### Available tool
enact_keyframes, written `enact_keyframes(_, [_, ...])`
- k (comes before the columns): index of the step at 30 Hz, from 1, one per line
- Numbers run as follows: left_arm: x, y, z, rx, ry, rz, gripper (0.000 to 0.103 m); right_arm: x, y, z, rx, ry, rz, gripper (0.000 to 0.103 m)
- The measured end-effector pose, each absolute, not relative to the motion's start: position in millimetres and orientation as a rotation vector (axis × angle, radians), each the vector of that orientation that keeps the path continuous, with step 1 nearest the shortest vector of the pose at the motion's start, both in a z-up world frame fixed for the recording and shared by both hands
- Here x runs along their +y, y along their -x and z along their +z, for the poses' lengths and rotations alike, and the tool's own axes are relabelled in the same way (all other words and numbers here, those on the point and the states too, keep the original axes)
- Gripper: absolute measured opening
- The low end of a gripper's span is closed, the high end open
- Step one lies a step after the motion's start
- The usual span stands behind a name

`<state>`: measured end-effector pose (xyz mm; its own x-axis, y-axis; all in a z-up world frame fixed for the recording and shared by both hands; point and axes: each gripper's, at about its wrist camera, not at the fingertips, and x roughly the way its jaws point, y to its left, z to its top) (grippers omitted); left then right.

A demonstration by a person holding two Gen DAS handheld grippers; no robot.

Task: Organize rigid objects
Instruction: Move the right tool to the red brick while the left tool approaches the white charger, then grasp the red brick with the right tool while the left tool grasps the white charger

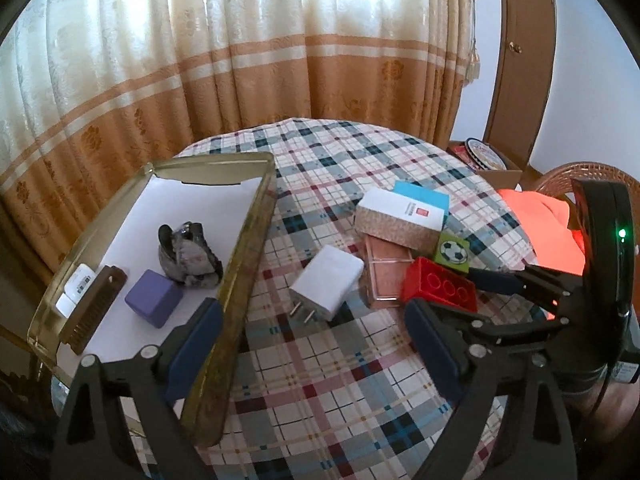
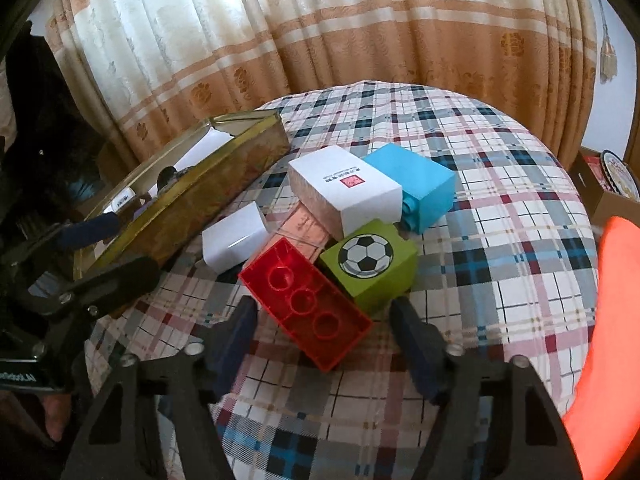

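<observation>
Right wrist view: the right gripper (image 2: pixel 324 316) is spread wide around the hollow red plastic brick (image 2: pixel 306 302) at lower centre, not squeezing yet. It needs to close, then lift toward the gold metal tin (image 1: pixel 244 256) lower left. The left gripper (image 1: pixel 312 344) hangs open, straddling the tin's wall.

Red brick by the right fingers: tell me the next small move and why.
Probably ease the right gripper forward and close on the red brick. Its fingers are open on either side of the brick's near end, not yet touching it. The brick lies upside down on the table, outside the tin tray where a purple block already sits.
</observation>
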<state>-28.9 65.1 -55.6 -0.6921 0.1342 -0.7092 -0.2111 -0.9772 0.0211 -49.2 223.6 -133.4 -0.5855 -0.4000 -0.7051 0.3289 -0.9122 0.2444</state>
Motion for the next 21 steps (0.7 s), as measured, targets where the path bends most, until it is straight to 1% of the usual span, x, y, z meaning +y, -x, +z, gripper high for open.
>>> enact_keyframes(1, [65.0,30.1,-56.4,0.146,1.131,2.722,0.093,223.5,50.1,-133.6,-0.120,-1.125,-2.474,0.063])
enact_keyframes(2, [65.1,31.6,-57.3,0.142,1.136,2.718,0.093,223.1,50.6,-133.7,-0.120,-1.122,-2.461,0.056])
enact_keyframes(7, [69.7,37.7,-61.5,0.145,1.139,2.682,0.093,221.0,51.9,-135.1,-0.096,-1.093,-2.450,0.054])
enact_keyframes(9, [72.6,38.4,-62.1,0.154,1.136,2.663,0.089,223.7,52.5,-135.7,-0.112,-1.082,-2.462,0.049])
enact_keyframes(10, [74.0,39.2,-62.5,0.156,1.136,2.649,0.083,225.6,52.7,-135.9,-0.121,-1.075,-2.474,0.047])
enact_keyframes(12, [76.6,42.3,-64.3,0.173,1.139,2.640,0.081,227.6,52.4,-135.8,-0.124,-1.065,-2.490,0.043])
enact_keyframes(13, [77.3,43.9,-65.3,0.177,1.139,2.635,0.078,228.7,52.3,-135.5,-0.126,-1.060,-2.501,0.042])
enact_keyframes(14, [78.0,47.2,-67.0,0.179,1.148,2.627,0.071,228.6,52.4,-135.9,-0.121,-1.063,-2.508,0.042])
enact_keyframes(15, [79.6,51.4,-69.7,0.185,1.169,2.615,0.068,228.6,52.8,-136.8,-0.117,-1.069,-2.511,0.042])
enact_keyframes(16, [80.9,53.3,-71.0,0.191,1.175,2.606,0.066,229.1,52.5,-136.9,-0.121,-1.063,-2.515,0.042])
enact_keyframes(21, [87.8,63.9,-76.7,0.217,1.185,2.563,0.066,231.7,52.9,-138.5,-0.142,-1.046,-2.511,0.042])
